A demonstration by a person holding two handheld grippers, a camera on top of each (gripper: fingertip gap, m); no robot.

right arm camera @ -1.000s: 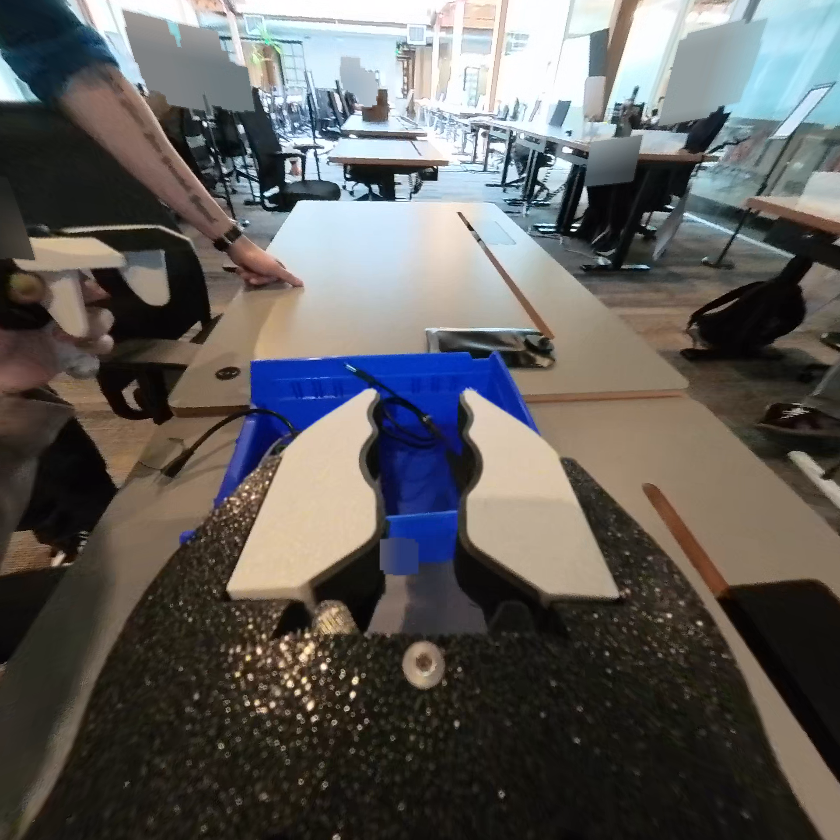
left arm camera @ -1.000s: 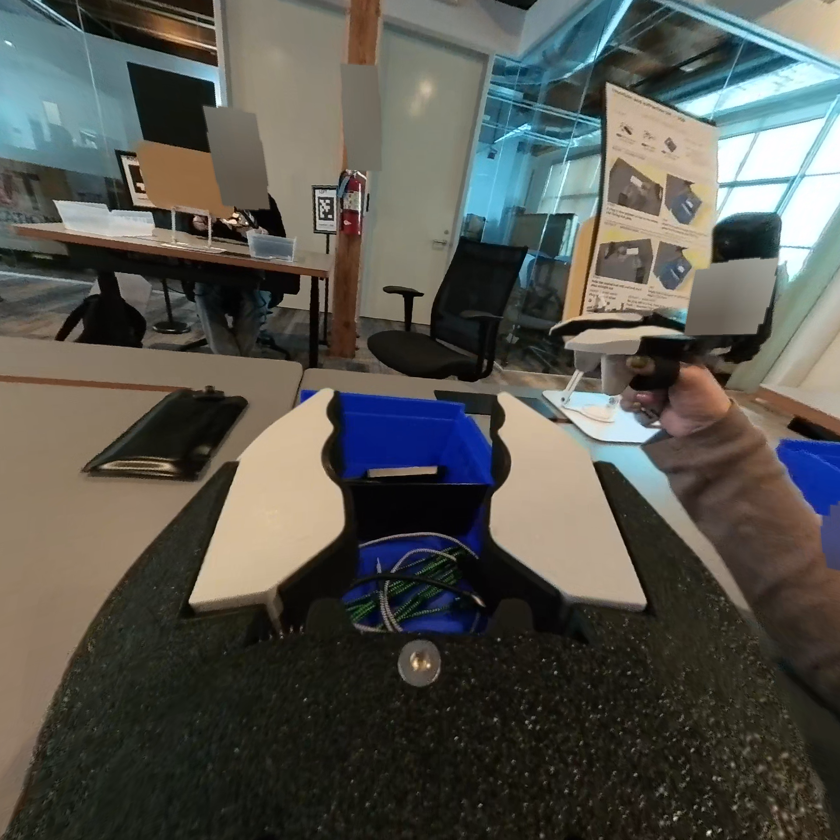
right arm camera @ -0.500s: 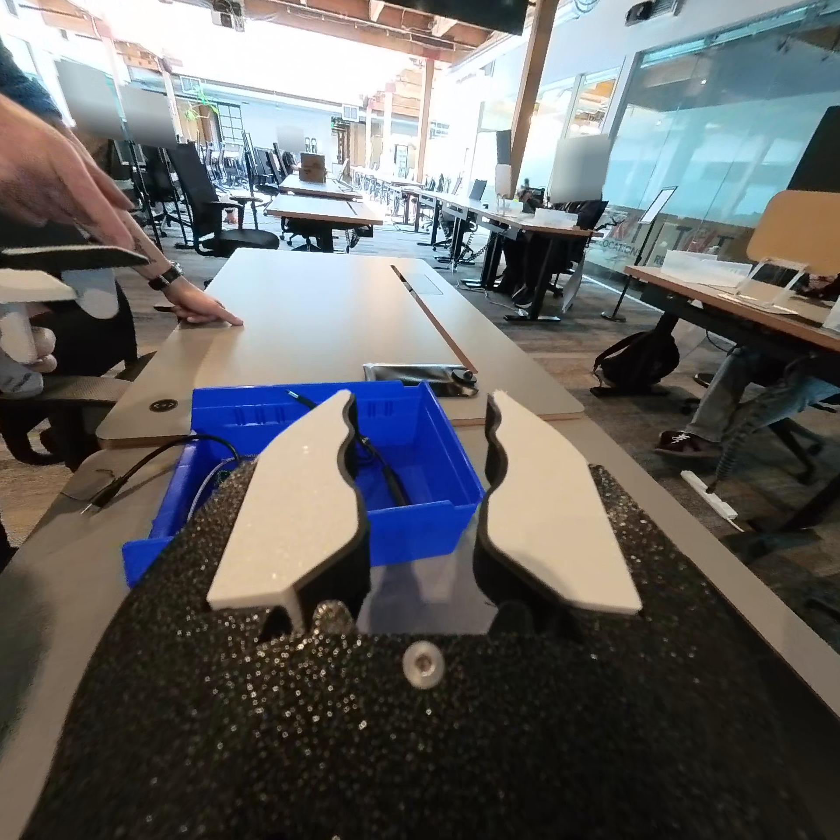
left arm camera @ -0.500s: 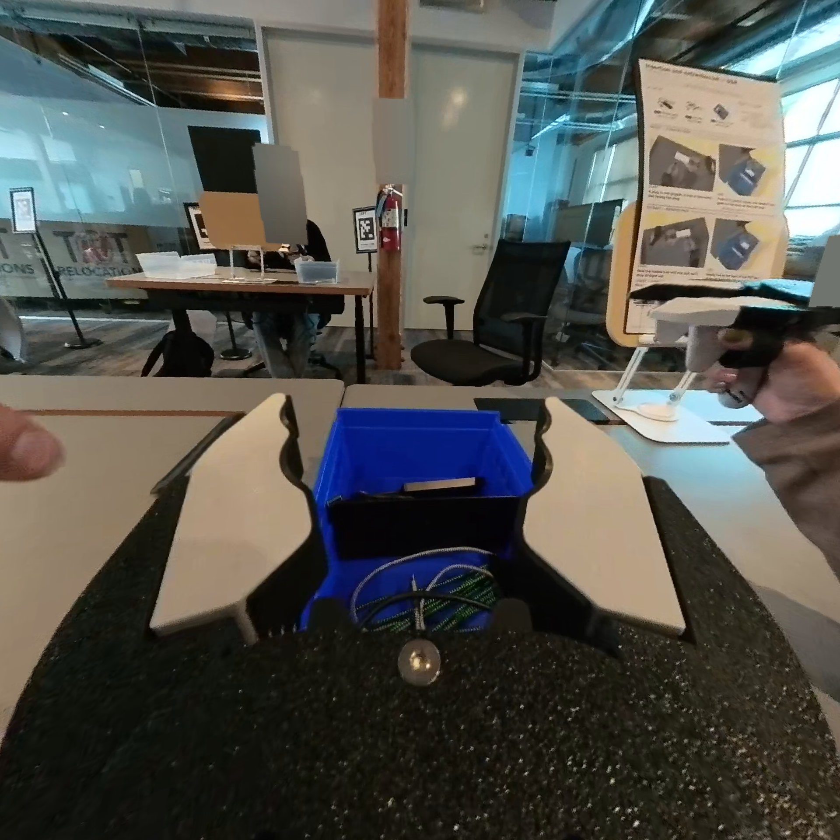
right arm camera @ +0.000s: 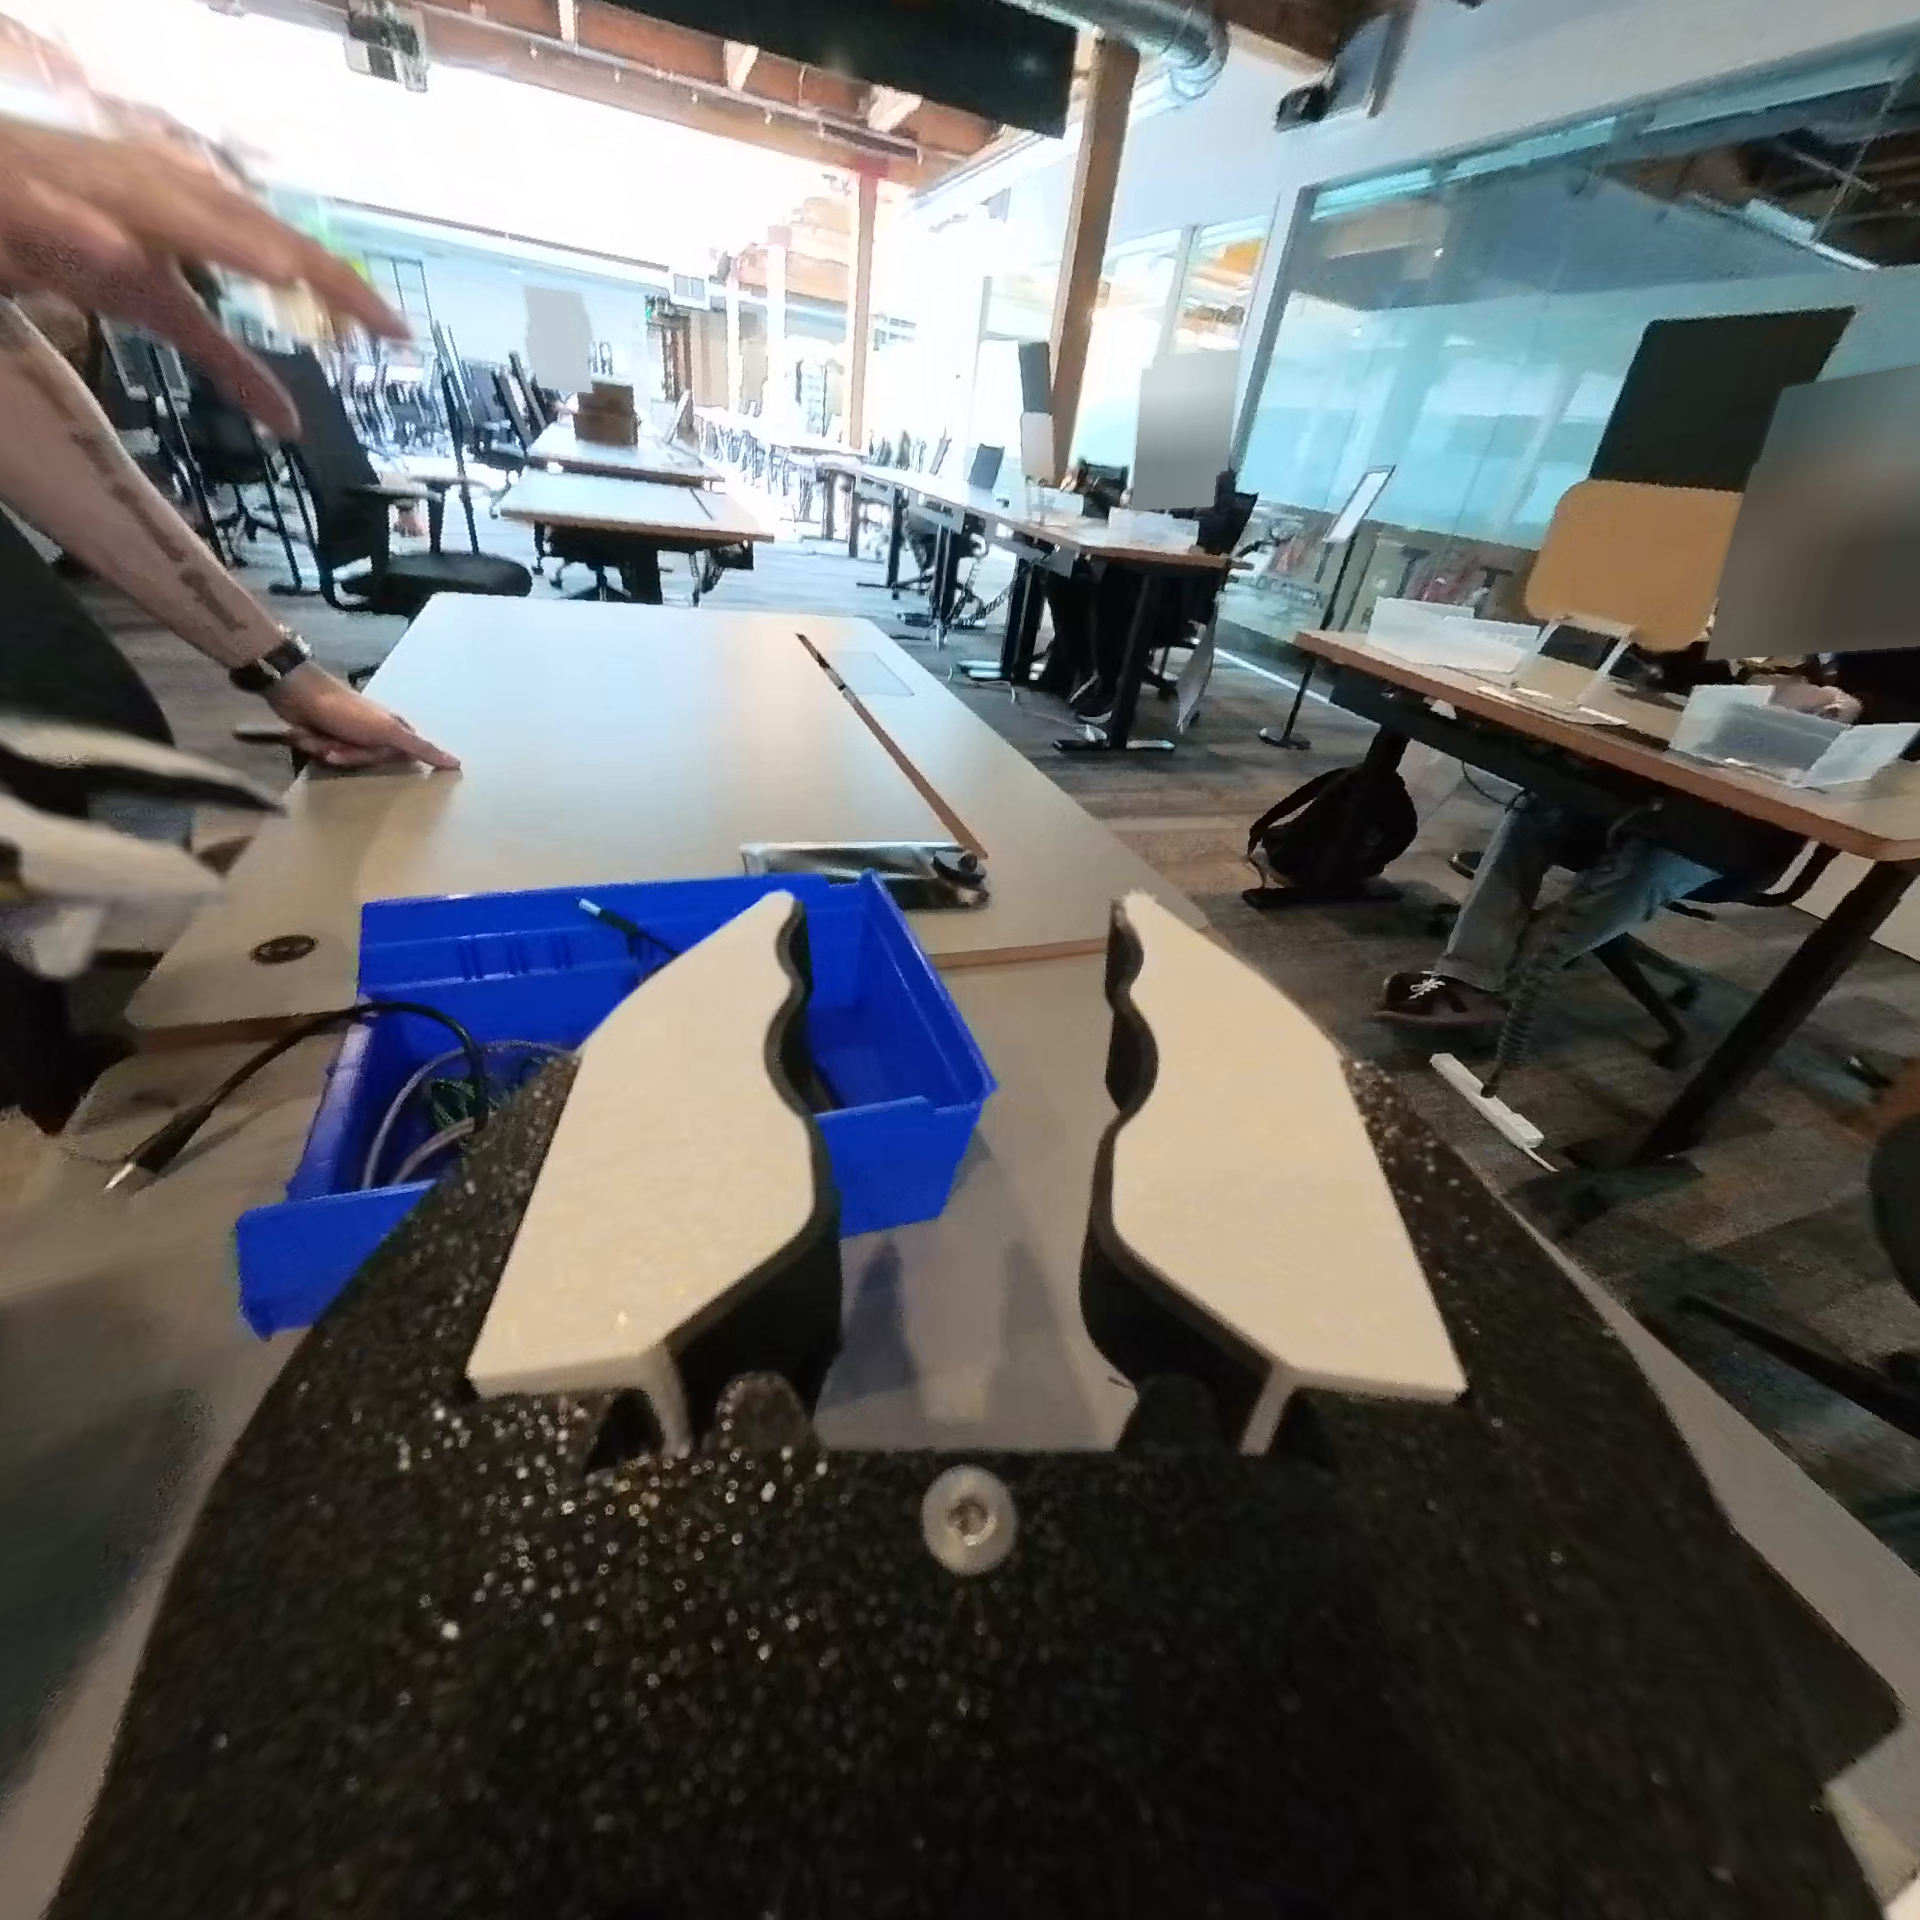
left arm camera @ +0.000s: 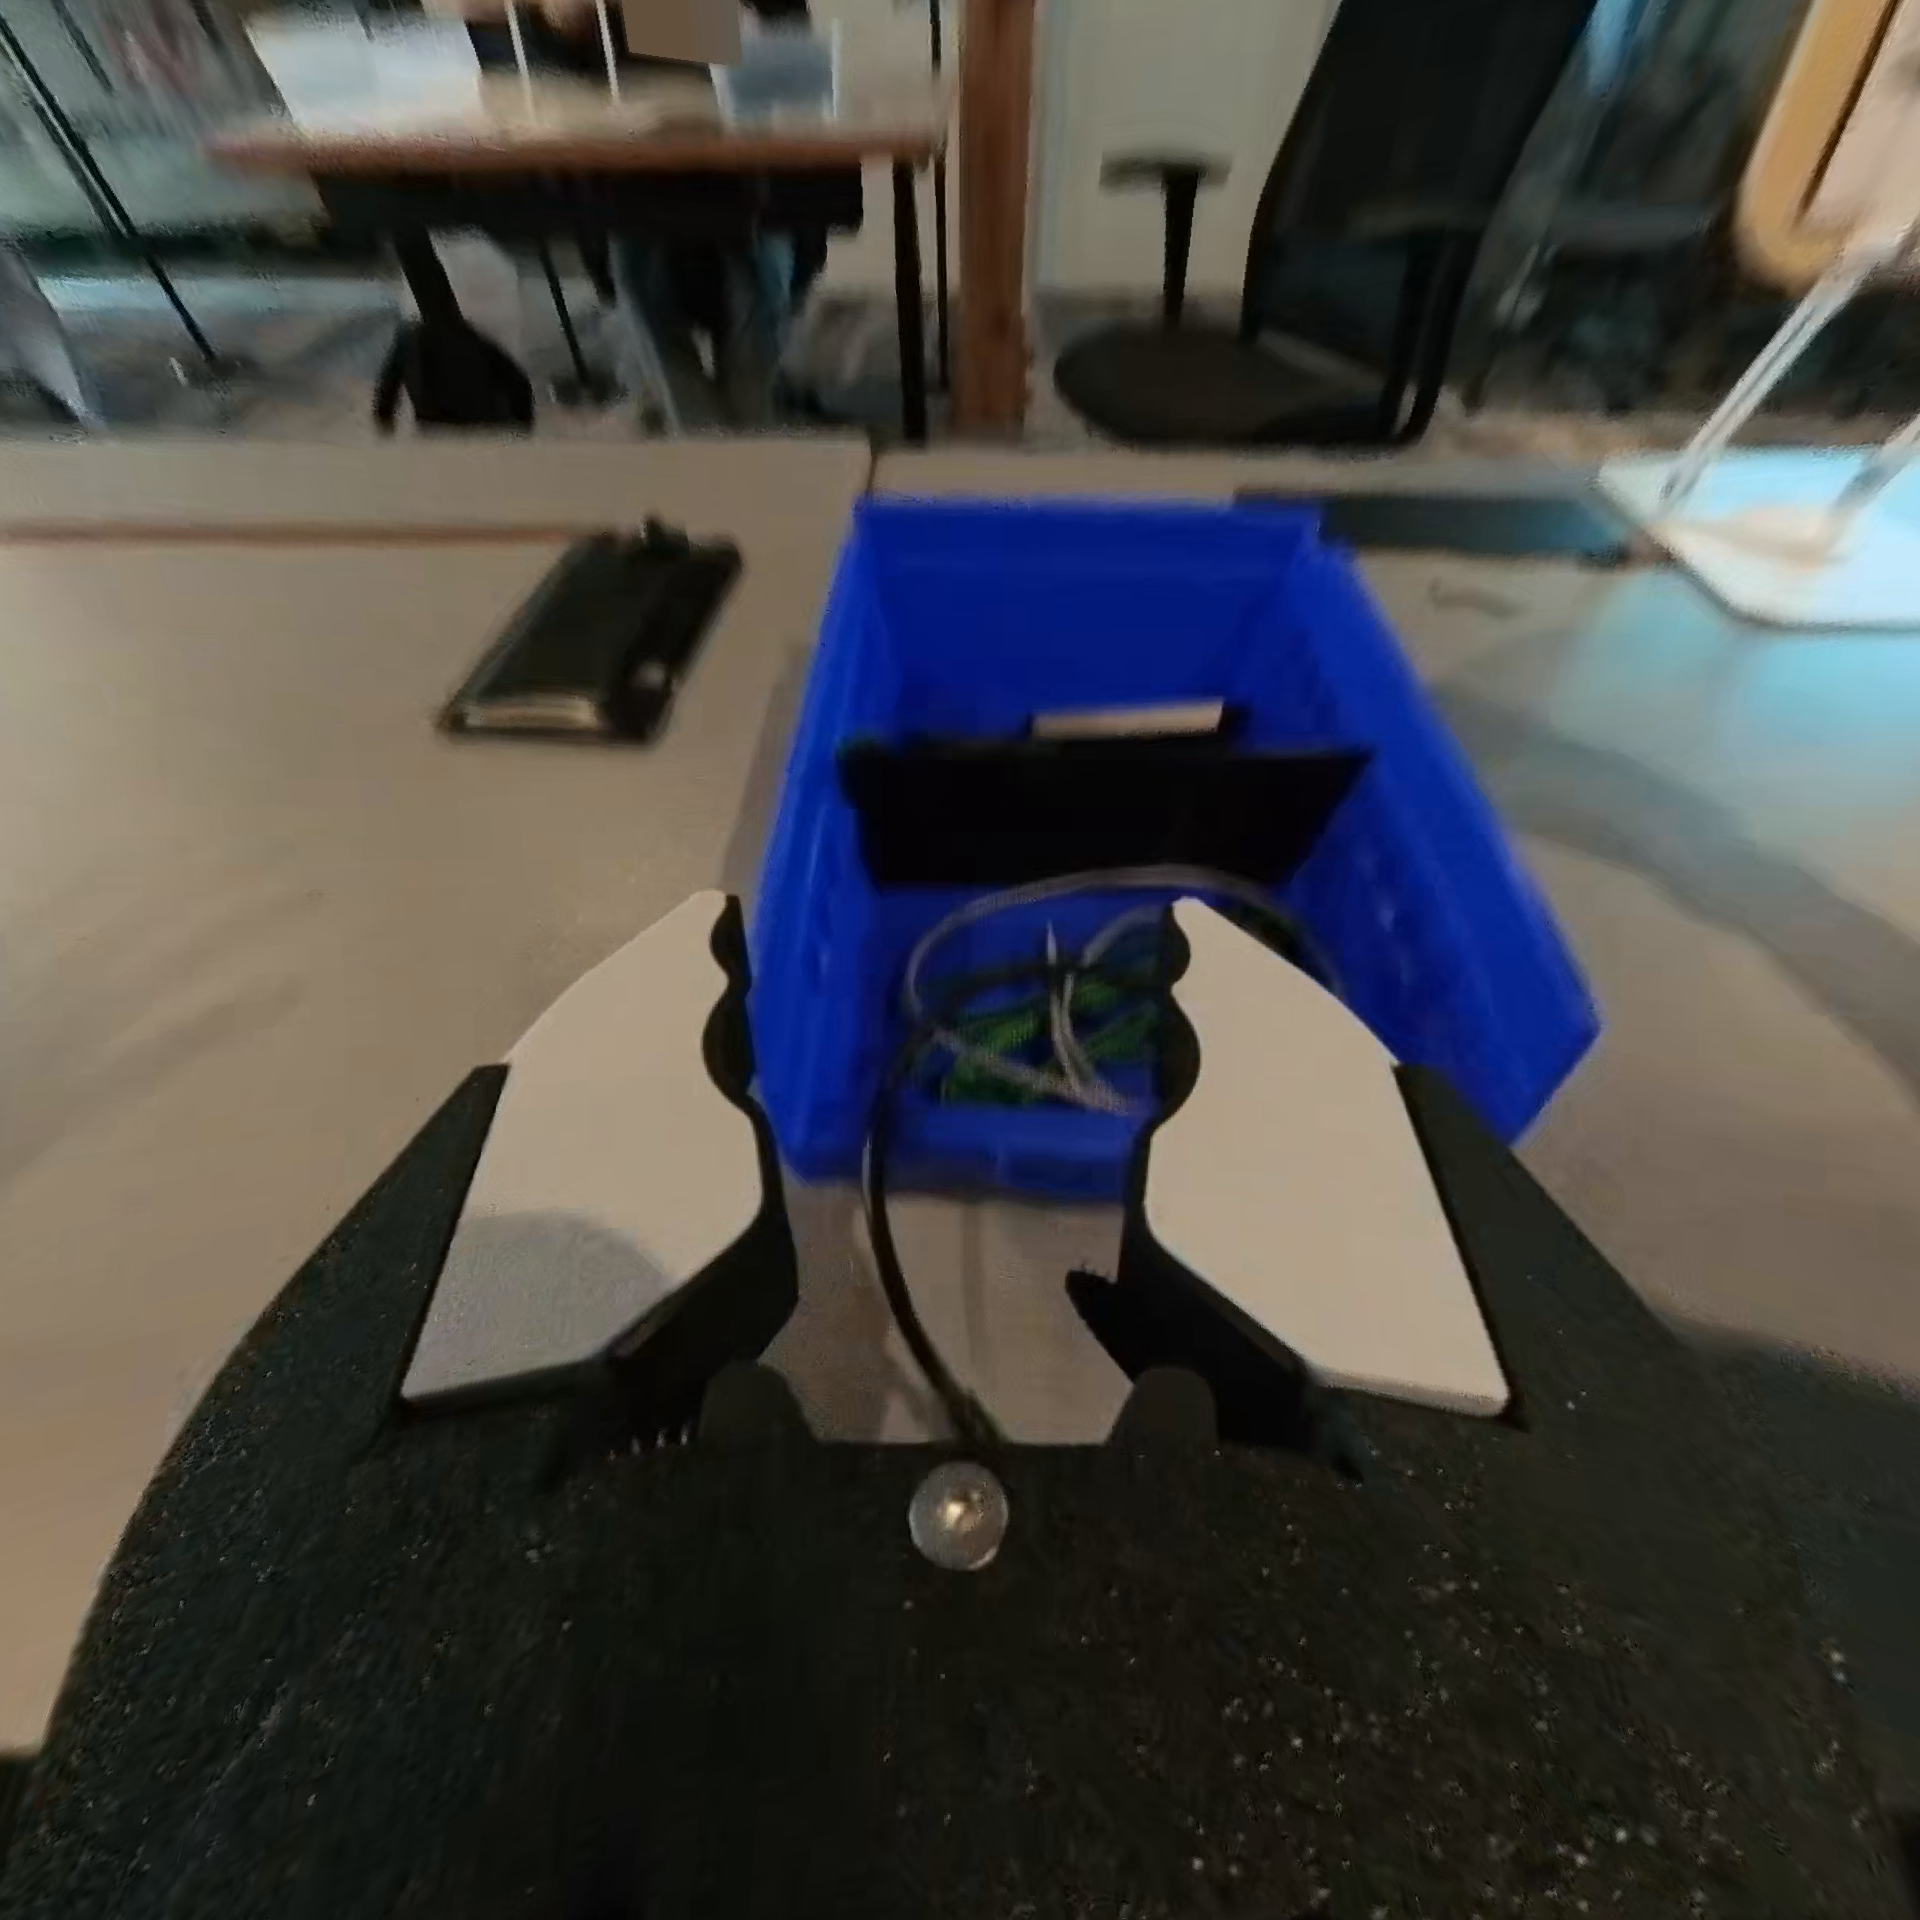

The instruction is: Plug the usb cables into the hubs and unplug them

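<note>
A blue bin (left arm camera: 1392, 831) stands on the grey table. A black divider (left arm camera: 1091, 821) splits it. The near part holds a tangle of grey, green and black usb cables (left arm camera: 1039, 1029). A flat hub-like piece (left arm camera: 1127, 719) shows behind the divider. One black cable (left arm camera: 894, 1247) hangs over the near rim onto the table. My left gripper (left arm camera: 951, 925) is open and empty, above the bin's near end. In the right wrist view the bin (right arm camera: 894, 1049) lies left of centre, and the black cable's plug (right arm camera: 135, 1169) rests on the table. My right gripper (right arm camera: 951, 914) is open and empty, right of the bin.
A black flat pouch (left arm camera: 597, 655) lies on the table left of the bin; it also shows in the right wrist view (right arm camera: 862, 862). A clear sign stand (left arm camera: 1766, 520) is at the far right. A person's hand (right arm camera: 353, 732) rests on the far table, another hand (right arm camera: 156, 249) hovers upper left.
My left gripper has tilted down toward the bin and the view is blurred by motion. My right gripper has swung to the right, so the bin sits further left. Both jaws have stayed open.
</note>
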